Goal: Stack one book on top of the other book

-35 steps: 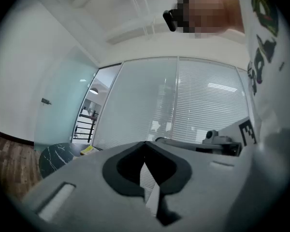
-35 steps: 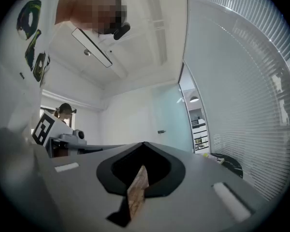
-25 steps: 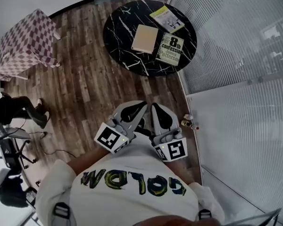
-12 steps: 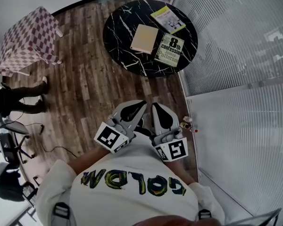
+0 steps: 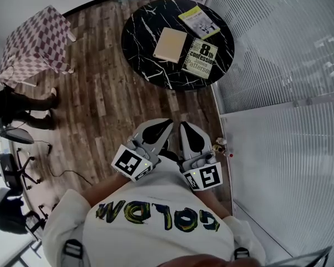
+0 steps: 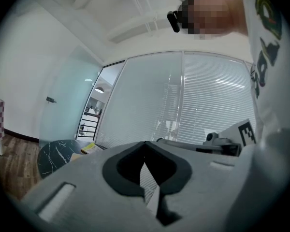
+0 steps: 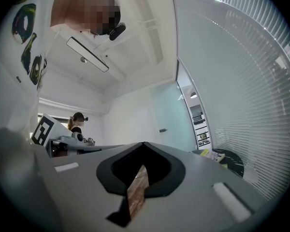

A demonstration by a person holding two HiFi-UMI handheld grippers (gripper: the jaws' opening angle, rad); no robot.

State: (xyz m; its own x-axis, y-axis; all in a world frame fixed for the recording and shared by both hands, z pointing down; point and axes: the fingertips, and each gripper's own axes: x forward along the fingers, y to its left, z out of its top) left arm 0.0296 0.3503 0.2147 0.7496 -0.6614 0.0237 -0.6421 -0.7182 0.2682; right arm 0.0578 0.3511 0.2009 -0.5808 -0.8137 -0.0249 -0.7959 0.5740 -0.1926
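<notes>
Three books lie on a round black marble table (image 5: 150, 26) ahead of me. A tan book (image 5: 170, 45) lies in the middle, with a grey-green "8th confession" book (image 5: 201, 57) beside it on the right. A yellow-green book (image 5: 197, 21) lies at the far edge. My left gripper (image 5: 158, 127) and right gripper (image 5: 186, 131) are held side by side near my chest, far short of the table. Both are shut and empty. In the left gripper view the left gripper (image 6: 145, 144) has its jaws closed, with the table (image 6: 58, 154) low at the left. The right gripper (image 7: 144, 145) looks the same.
A small table with a checkered cloth (image 5: 36, 43) stands at the far left. A person's legs (image 5: 19, 104) and office chairs (image 5: 11, 171) are at the left edge. A glass wall with blinds (image 5: 278, 93) runs along the right, with a small object (image 5: 220, 145) on the floor at its foot.
The person at the left has stepped further left. The view has crept slightly toward the marble table. Both grippers stay shut in front of my chest.
</notes>
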